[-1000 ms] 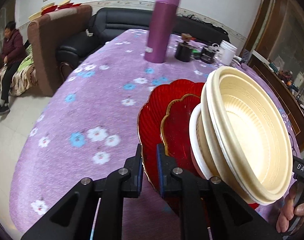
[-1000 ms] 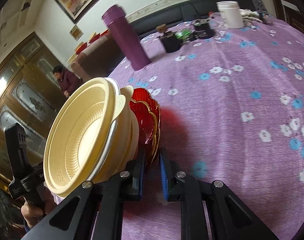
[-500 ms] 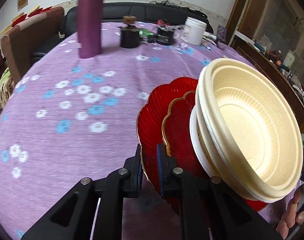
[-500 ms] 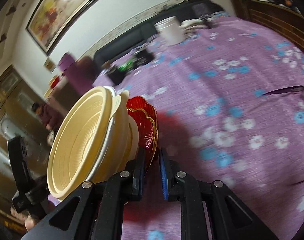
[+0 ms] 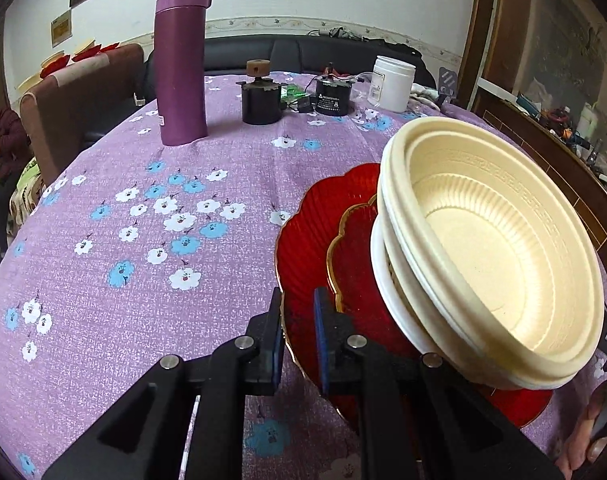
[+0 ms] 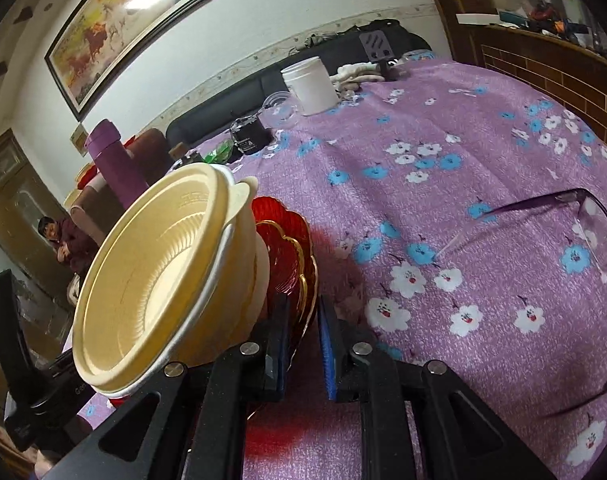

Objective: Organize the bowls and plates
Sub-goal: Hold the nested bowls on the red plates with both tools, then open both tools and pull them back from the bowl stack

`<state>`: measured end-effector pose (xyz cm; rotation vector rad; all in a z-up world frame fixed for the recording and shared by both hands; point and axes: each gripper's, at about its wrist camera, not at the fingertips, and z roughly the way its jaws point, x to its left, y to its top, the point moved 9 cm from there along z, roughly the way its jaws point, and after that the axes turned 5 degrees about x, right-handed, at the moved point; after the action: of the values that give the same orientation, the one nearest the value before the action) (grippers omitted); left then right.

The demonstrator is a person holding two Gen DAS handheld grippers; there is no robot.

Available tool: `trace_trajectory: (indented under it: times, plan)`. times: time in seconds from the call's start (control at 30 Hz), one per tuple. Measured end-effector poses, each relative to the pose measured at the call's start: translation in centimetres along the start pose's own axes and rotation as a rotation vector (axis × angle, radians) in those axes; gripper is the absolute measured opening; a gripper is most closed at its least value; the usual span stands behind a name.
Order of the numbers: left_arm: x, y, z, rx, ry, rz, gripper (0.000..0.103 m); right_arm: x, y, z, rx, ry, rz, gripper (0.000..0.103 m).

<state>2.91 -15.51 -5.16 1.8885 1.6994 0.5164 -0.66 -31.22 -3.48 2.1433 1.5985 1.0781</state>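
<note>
Both the left gripper (image 5: 298, 336) and the right gripper (image 6: 303, 344) pinch the red plates (image 5: 303, 240) carrying cream bowls (image 5: 503, 248), above a flowered purple tablecloth (image 5: 143, 240); a sofa (image 5: 295, 54) stands beyond.

The tablecloth (image 5: 143, 280) is purple, strewn with white and blue flowers. The plates (image 5: 303, 248) are translucent red with ribbed surfaces and gold scalloped rims. The stacked bowls (image 5: 495, 264) are cream, the top one ribbed inside with a key-pattern band. The flask (image 5: 181, 60) is plum purple, the jar (image 5: 393, 84) white. The gripper pads (image 6: 327, 352) are blue on black fingers.
</note>
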Motion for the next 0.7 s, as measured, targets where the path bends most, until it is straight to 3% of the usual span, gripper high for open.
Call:
trace_trajectory:
  times: [0.33,0.4,0.7]
  plan:
    - [0.2,0.1,-0.1,-0.014,0.03,0.003,0.022,0.3,0.0,0.2,-0.001,-0.039,-0.041,0.018]
    - [0.6,0.1,-0.1,-0.014,0.043,-0.013,0.034,0.2,0.0,0.2,0.001,-0.039,-0.041,0.018]
    - [2.1,-0.3,-0.5,0.008,0.047,-0.046,0.065,0.0,-0.5,-0.5,0.008,-0.038,-0.041,0.018]
